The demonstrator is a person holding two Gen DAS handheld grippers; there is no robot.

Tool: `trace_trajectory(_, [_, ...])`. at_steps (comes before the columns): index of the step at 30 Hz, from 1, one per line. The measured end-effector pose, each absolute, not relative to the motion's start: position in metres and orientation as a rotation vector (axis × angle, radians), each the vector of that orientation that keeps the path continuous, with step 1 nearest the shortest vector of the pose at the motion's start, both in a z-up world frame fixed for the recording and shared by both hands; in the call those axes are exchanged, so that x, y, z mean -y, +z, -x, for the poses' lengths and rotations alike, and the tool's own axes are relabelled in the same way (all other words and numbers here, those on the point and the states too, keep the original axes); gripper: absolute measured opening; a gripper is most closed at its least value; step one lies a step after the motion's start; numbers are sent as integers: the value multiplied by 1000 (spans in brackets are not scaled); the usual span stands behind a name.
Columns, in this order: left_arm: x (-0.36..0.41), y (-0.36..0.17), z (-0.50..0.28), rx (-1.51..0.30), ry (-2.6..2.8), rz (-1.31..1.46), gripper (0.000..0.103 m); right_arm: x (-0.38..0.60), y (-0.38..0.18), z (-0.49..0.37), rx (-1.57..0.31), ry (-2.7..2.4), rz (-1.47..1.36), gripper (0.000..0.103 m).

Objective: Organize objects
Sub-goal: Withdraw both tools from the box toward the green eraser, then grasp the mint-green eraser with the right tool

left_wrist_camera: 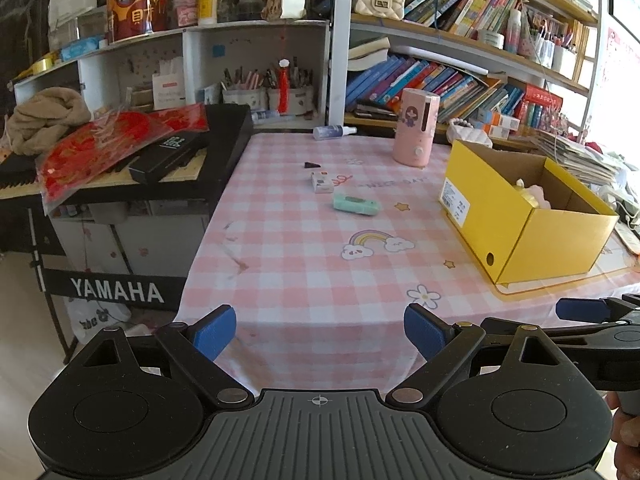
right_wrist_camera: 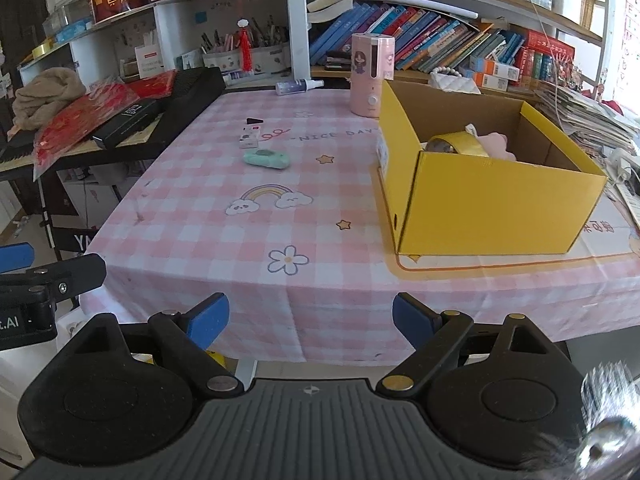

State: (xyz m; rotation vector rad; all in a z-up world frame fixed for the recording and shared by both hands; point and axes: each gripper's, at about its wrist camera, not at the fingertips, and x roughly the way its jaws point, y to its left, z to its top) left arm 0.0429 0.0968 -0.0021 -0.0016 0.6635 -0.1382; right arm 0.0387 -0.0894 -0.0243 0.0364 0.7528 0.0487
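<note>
From the left wrist view, the left tool (left_wrist_camera: 319, 332) hangs in front of the near edge of the worktop (left_wrist_camera: 304, 248), which wears a smooth pink-and-white checked cloth with printed rainbows and flowers. Its two blue padded fingers stand wide apart and hold nothing. In the middle of the cloth lies a mint green case (left_wrist_camera: 355, 204), rounded and oblong, its long axis going left to right with the right end a little nearer. Just behind it lies a small white box (left_wrist_camera: 322, 182), and further back a small dark wedge (left_wrist_camera: 311, 165) whose tip points right. A yellow cardboard box (left_wrist_camera: 520, 216) stands open on the right side. A pink cylinder device (left_wrist_camera: 415, 127) stands upright behind it.

From the right wrist view, the right tool (right_wrist_camera: 311, 322) is also spread wide and empty, before the worktop edge. The yellow cardboard box (right_wrist_camera: 488, 196) is close on the right; inside it rest a roll of shiny gold tape (right_wrist_camera: 460, 145) and something soft and pink (right_wrist_camera: 496, 145). The mint green case (right_wrist_camera: 267, 159) lies well apart to its left.
</note>
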Motion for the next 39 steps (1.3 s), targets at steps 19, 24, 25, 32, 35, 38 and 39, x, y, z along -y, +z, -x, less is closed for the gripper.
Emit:
trace_trajectory(19, [-99,-5,-124,-674,-101,16,93,82,-30,-122,-764,90,-12,88])
trace_trajectory(24, [-97,-9,-150,-685,-87,23,93,82,-30,-151,-768,108,-1,88])
trace_trajectory(25, [-97,-9,-154,-687,-85,24,93,82,-30,-157,-769,112,0,88])
trace_trajectory(32, [-91,-11,-188,-698,-62,25,93,85,-34,-198,-778,138,8,84])
trace_trajectory(35, [-88,-10,-202,-696,-51,28,93,85,-37,-215,-785,155,16,77])
trace_trajectory(38, [-86,-8,-216,-690,-43,28,93,85,-40,-230,-793,183,27,69])
trace_trajectory(39, [-86,-7,-221,-688,-40,26,93,84,-41,-236,-794,192,30,67])
